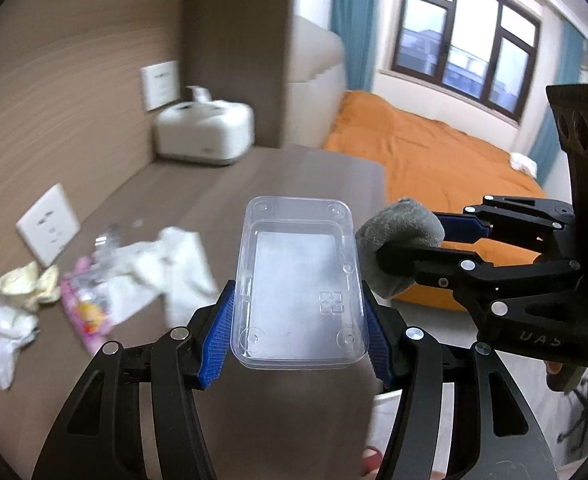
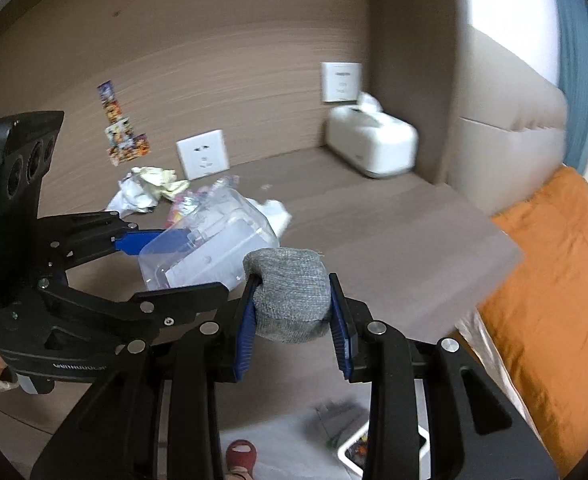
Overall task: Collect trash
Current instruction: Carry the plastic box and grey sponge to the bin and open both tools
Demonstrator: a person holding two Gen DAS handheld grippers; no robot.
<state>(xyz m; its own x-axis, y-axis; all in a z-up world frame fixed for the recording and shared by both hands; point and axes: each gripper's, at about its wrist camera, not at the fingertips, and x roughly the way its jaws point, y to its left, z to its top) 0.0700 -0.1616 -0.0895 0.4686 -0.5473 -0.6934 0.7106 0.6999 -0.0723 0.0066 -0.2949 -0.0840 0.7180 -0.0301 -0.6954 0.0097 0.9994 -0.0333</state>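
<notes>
floor bin [image 2: 378, 446] in right view only

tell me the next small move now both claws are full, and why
Probably carry both loads down toward the white bin seen low by the floor, then let go there. The left claw is clamped on a clear plastic box and the right claw on a grey sock, both lifted off the desk, so neither can pick up the wrappers left there.
</notes>
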